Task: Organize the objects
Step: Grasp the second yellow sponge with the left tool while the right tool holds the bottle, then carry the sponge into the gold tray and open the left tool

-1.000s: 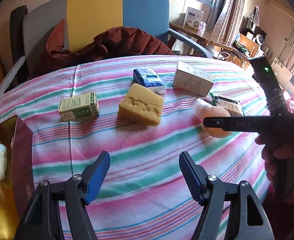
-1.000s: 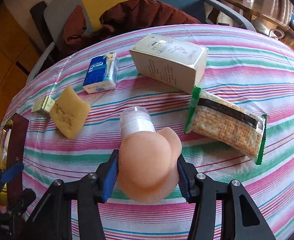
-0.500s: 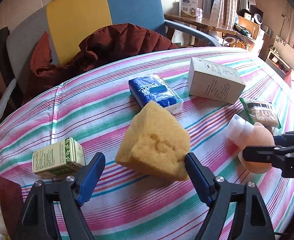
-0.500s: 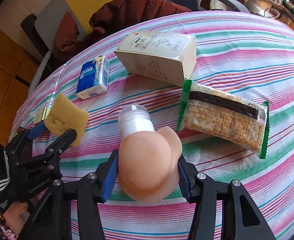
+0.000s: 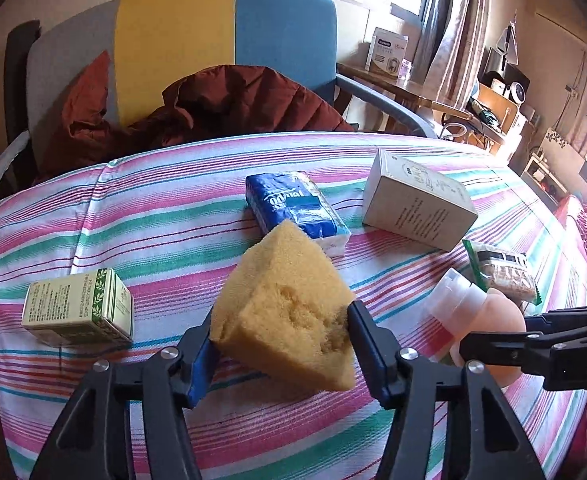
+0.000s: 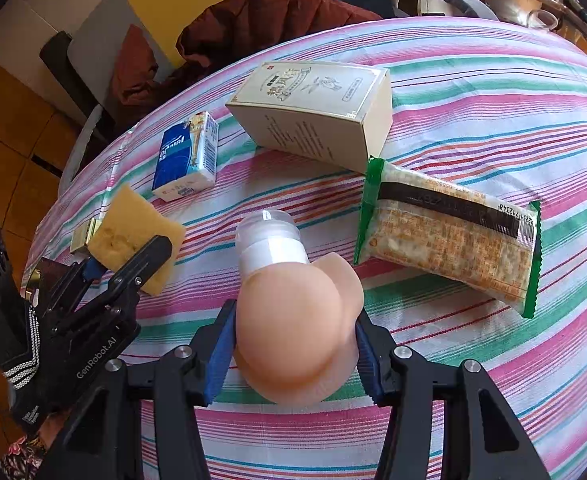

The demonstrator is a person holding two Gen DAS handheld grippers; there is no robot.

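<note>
The striped bench (image 5: pixel 141 216) fills both views. On it, upper centre of the right wrist view, lies a cream carton (image 6: pixel 313 112). Low centre in the left view, the left tongs (image 5: pixel 279 340) pinch a yellow sponge (image 5: pixel 285 304). Low centre in the right view, the right tongs (image 6: pixel 295 350) clasp a peach bottle (image 6: pixel 293 320).

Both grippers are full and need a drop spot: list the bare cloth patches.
Bare cloth lies between the green box and tissue pack, and beyond the cracker packet on the right gripper's right. The middle is crowded, from the sponge to the cream box.
</note>
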